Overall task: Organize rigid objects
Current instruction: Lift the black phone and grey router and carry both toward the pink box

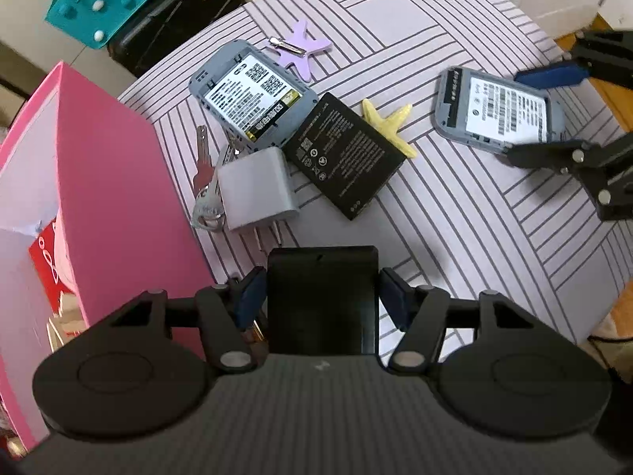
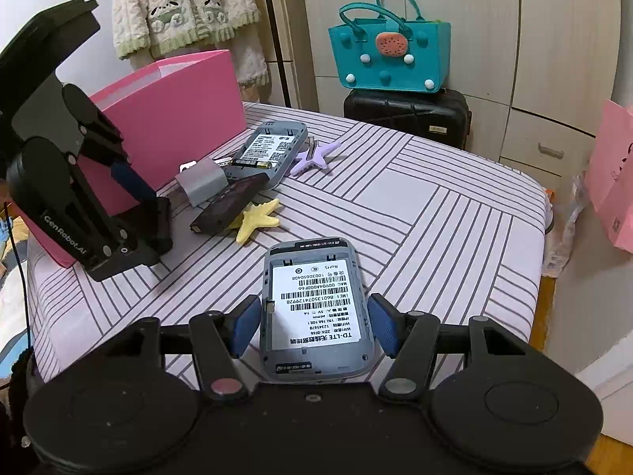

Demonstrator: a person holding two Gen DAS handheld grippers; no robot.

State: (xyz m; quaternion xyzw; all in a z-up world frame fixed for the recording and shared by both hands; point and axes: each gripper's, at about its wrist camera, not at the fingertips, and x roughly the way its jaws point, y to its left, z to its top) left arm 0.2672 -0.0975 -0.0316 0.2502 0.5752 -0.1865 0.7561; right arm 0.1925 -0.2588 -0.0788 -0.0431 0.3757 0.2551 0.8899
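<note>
My left gripper (image 1: 322,297) points steeply down at the striped table, its blue pads against both sides of a flat black cover (image 1: 320,277). The right gripper (image 2: 314,324) is shut on an open grey router (image 2: 316,308) with a white label, held low over the table's near side. A second grey router (image 1: 253,91) holding a battery lies by the pink box (image 1: 110,198). Around it lie a loose black battery (image 1: 344,154), a grey charger (image 1: 257,190), keys (image 1: 203,174), a yellow starfish (image 1: 389,122) and a purple starfish (image 1: 304,47) with a hair clip on it.
The striped tablecloth (image 2: 435,206) is bare on its right half. Beyond the far edge a teal bag (image 2: 389,55) sits on a black suitcase (image 2: 407,114). A pink paper bag (image 2: 613,174) hangs at the right. Inside the pink box a red item shows.
</note>
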